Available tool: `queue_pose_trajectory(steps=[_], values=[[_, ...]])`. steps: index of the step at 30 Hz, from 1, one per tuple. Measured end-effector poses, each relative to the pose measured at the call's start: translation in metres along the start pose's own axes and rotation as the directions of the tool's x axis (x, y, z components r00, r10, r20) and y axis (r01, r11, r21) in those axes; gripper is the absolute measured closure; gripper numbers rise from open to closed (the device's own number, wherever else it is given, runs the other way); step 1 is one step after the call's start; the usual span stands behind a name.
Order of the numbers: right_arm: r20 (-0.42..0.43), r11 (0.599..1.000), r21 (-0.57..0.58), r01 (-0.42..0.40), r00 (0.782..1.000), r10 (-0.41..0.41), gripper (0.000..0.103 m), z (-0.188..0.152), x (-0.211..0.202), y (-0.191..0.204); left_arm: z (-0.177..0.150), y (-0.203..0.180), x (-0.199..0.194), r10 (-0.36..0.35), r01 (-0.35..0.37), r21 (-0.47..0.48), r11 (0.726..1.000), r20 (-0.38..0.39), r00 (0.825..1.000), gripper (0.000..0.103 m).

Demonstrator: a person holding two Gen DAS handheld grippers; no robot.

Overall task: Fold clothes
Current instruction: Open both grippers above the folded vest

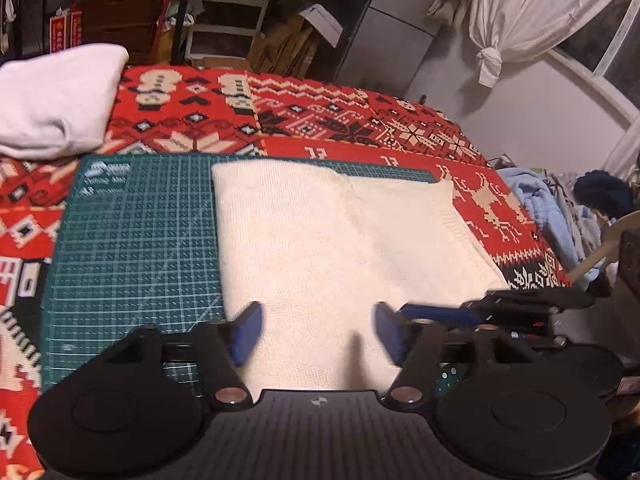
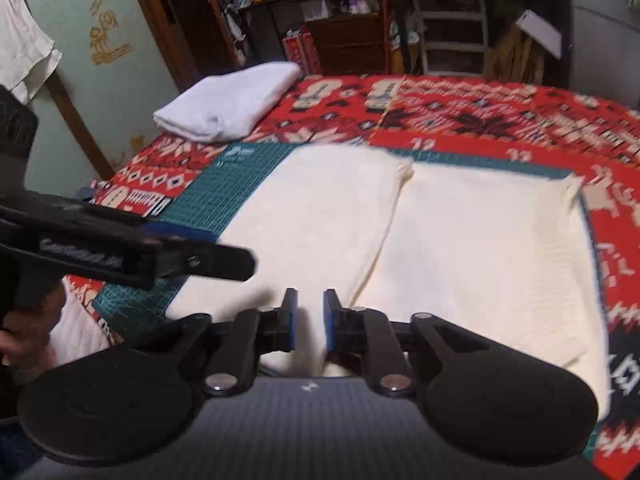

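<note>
left claw (image 1: 316,332) wide, empty | right claw (image 2: 310,320) narrow, empty | cream sweater (image 2: 460,248) on cutting mat (image 1: 136,240)

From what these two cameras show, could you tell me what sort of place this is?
Probably a lived-in room at home, used for laundry: a knotted white curtain by a window, cluttered shelves, and a folded white garment on a patterned red cover.
</note>
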State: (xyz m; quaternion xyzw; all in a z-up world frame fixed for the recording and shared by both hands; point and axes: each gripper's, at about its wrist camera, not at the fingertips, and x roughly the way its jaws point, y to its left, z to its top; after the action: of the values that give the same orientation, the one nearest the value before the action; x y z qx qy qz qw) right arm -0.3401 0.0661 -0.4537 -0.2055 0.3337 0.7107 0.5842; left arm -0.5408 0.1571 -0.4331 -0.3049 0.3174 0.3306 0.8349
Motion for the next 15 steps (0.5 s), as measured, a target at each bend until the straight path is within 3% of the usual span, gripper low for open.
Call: queue_pose_trajectory(steps=[3,5,10,11,15], values=[[0.018,1.000,0.011,0.017,1.000,-0.017,0.074,0.004,-0.008,-0.006,0.001,-0.002,-0.010,0.051,-0.051,0.023,0.998,0.006,0.999,0.030],[0.020,0.999,0.023,0.025,0.999,-0.026,0.069,0.007,-0.011,-0.010,0.000,-0.002,-0.014,0.124,-0.124,0.030,0.992,-0.008,0.992,0.025],[0.023,0.999,0.026,0.038,0.999,-0.039,0.063,0.008,-0.012,-0.012,-0.006,-0.006,-0.020,0.330,-0.329,0.103,0.939,0.000,0.944,0.023],[0.025,0.999,0.024,0.037,0.999,-0.037,0.061,0.008,-0.012,-0.012,-0.007,-0.006,-0.021,0.341,-0.339,0.110,0.934,0.004,0.940,0.023],[0.028,0.999,0.010,0.033,0.999,-0.033,0.054,0.009,-0.014,-0.007,-0.004,-0.009,-0.028,0.300,-0.298,0.107,0.948,0.000,0.954,0.023]])
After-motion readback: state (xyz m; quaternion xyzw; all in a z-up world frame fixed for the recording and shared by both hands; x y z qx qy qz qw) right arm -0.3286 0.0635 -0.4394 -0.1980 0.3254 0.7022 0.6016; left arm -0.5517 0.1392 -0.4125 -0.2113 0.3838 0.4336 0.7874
